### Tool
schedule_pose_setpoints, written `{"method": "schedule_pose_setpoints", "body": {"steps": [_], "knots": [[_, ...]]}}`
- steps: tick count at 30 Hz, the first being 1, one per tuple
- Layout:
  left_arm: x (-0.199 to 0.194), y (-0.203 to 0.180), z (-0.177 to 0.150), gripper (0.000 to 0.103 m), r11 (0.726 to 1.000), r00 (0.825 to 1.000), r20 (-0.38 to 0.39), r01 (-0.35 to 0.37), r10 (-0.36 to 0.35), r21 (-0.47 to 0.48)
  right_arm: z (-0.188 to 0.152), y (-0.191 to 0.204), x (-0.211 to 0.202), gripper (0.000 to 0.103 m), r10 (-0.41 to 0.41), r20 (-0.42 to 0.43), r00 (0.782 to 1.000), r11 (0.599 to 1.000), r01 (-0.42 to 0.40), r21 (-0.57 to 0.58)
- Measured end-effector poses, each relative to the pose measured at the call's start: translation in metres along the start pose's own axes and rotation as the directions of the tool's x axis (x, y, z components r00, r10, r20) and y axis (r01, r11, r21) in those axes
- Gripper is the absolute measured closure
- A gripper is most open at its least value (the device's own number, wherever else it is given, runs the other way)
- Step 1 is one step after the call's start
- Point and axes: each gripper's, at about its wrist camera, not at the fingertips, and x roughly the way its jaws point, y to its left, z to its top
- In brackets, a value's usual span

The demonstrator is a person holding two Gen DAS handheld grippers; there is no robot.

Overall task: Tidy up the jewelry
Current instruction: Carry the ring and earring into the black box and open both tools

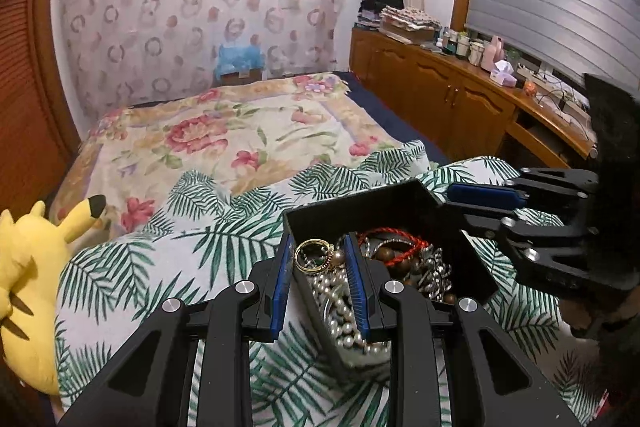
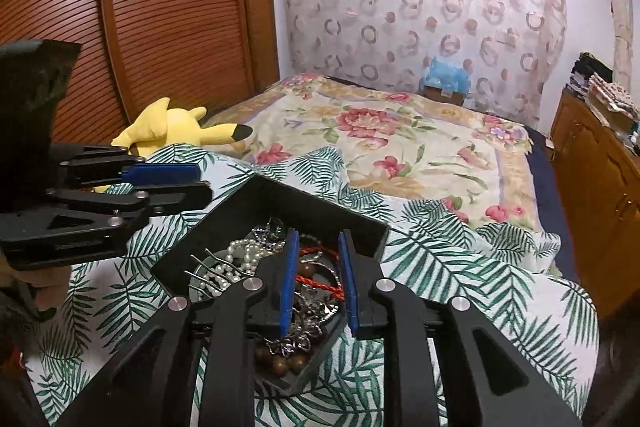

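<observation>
A black open box [image 1: 472,259] full of tangled jewelry sits on a palm-leaf cloth; it also shows in the right wrist view [image 2: 256,199]. Inside lie a gold ring [image 1: 314,255], a white pearl string [image 1: 340,315], a red cord bracelet [image 1: 394,239] and brown wooden beads [image 2: 280,361]. My left gripper [image 1: 318,247] is open, its blue pads on either side of the gold ring at the box's left corner. My right gripper [image 2: 318,241] is open over the box, above the red cord [image 2: 320,283]. Each gripper shows in the other's view, the right one [image 1: 460,199] and the left one [image 2: 200,183].
The palm-leaf cloth [image 1: 168,259] lies on a bed with a floral quilt [image 1: 224,131]. A yellow plush toy [image 1: 36,267] lies at the left. A wooden cabinet [image 1: 448,91] with bottles stands right. A wooden wardrobe [image 2: 140,7] stands left.
</observation>
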Motion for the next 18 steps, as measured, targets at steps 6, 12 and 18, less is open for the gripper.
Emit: {"method": "schedule_pose_setpoints", "body": {"steps": [6, 12, 18], "knots": [[0.016, -0.007, 0.008, 0.079, 1.0, 1.0, -0.017, 0.017, -0.017, 0.007, -0.01, -0.008, -0.012, 0.071, -0.031, -0.004, 1.0, 0.999, 0.031, 0.026], [0.02, -0.011, 0.007, 0.078, 1.0, 0.999, -0.034, 0.015, -0.015, 0.002, -0.021, -0.012, -0.022, 0.071, -0.056, -0.005, 0.998, 0.997, 0.057, 0.049], [0.008, -0.012, 0.0, 0.072, 1.0, 1.0, -0.03, 0.002, -0.003, -0.013, -0.033, -0.012, -0.035, 0.071, -0.069, 0.008, 0.998, 0.994, 0.068, 0.08]]}}
